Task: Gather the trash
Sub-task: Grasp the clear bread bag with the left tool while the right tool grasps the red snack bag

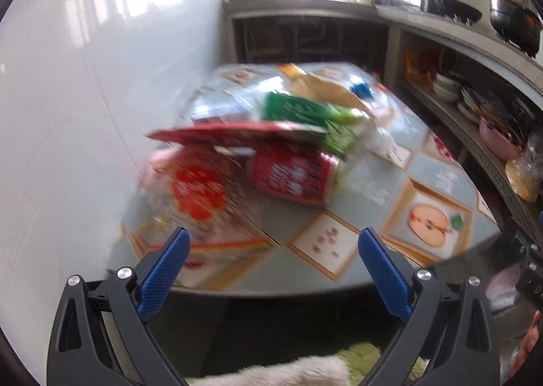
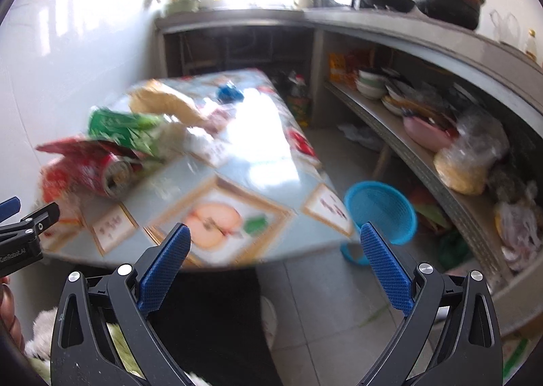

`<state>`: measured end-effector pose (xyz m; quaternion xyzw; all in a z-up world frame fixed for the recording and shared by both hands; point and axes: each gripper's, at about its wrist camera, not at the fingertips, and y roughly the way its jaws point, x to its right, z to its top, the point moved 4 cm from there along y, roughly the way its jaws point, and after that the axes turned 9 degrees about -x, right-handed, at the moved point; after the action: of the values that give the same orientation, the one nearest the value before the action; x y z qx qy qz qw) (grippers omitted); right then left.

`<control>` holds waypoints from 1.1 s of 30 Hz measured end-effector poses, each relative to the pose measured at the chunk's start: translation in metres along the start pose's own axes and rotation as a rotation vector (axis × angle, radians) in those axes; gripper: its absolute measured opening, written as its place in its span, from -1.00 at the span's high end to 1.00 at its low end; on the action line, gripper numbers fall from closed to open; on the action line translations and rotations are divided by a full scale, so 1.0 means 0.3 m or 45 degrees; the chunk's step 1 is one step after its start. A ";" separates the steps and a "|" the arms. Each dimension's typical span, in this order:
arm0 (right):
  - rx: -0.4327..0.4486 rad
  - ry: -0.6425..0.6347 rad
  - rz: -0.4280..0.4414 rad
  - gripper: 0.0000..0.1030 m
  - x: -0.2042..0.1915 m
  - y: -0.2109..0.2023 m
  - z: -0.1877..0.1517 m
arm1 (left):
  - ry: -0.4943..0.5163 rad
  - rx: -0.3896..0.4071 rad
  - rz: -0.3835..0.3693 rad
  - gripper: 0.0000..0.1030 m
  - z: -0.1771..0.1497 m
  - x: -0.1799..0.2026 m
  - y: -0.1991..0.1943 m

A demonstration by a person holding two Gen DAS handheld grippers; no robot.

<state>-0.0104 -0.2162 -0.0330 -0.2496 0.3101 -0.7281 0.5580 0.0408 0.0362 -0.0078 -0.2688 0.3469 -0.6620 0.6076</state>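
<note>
Left gripper (image 1: 273,243) agape, right gripper (image 2: 275,238) agape, blurred wrappers (image 1: 288,179), print unreadable

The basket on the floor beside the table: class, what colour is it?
The basket is bright blue, seen best in the right wrist view.

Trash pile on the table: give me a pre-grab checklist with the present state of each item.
1. Left gripper open, nothing held: ok.
2. Right gripper open, nothing held: ok.
3. Trash pile ahead of the left fingers: ok.
4. Blue basket on the floor beside the table: ok.
5. Sharp view of single wrappers: not ok, both views blurred.
6. Basket empty: cannot tell.
</note>
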 end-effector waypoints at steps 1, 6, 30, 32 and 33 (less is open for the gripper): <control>0.018 -0.012 0.033 -0.85 -0.019 0.007 0.021 | -0.023 0.032 0.000 -0.89 0.009 -0.041 -0.009; 0.095 -0.108 0.189 -0.85 -0.127 0.048 0.109 | -0.097 0.089 0.027 -0.89 0.035 -0.199 -0.011; 0.129 -0.987 0.712 -0.18 -0.711 0.155 0.306 | -0.224 -0.191 -0.275 -0.77 0.031 -0.389 0.292; 0.105 -1.043 0.716 -0.12 -0.745 0.176 0.307 | -0.248 -0.204 -0.292 -0.76 0.030 -0.401 0.306; 0.091 -1.063 0.715 -0.06 -0.759 0.195 0.308 | -0.260 -0.210 -0.302 -0.76 0.031 -0.403 0.311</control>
<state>0.1511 -0.0227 -0.0165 -0.4073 0.0905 -0.3982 0.8169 0.1198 0.1528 -0.0676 -0.4226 0.3023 -0.6676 0.5332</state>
